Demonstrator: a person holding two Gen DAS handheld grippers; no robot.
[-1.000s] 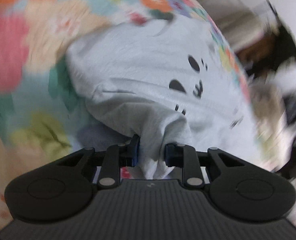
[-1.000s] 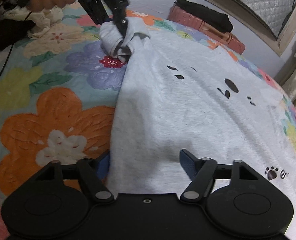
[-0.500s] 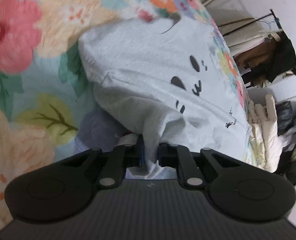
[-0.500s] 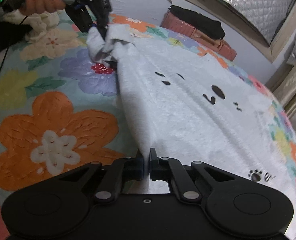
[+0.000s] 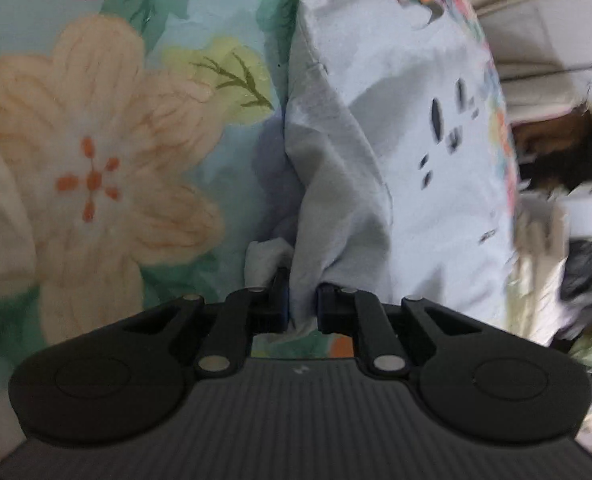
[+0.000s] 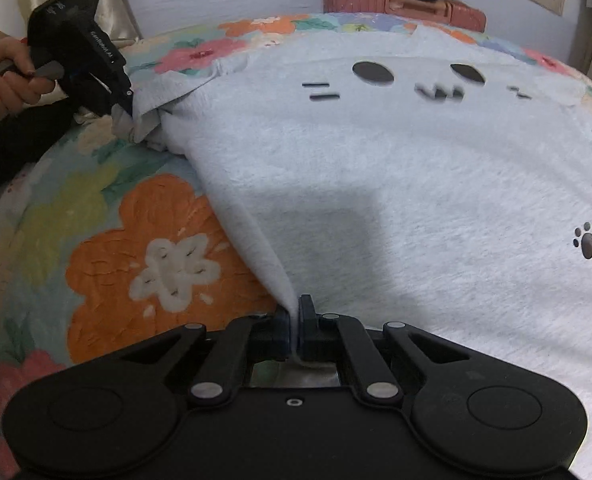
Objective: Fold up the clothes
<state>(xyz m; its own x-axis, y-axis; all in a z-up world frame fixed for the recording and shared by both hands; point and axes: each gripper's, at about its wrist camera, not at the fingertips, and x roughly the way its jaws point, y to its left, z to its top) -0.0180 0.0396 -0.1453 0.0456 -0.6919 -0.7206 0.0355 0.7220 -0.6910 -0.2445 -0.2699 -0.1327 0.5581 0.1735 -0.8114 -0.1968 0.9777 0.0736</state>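
The right gripper has its jaws clenched on the near left edge of the pale grey shirt; the left gripper has its jaws pinched on a bunched fold at the far end of that same edge (a sleeve or shoulder, by the look of it); the shirt lies print-up on the flowered bedspread. The step in hand looks like the first lengthwise fold; next, both grips should lift together and carry the edge across, keeping it taut.
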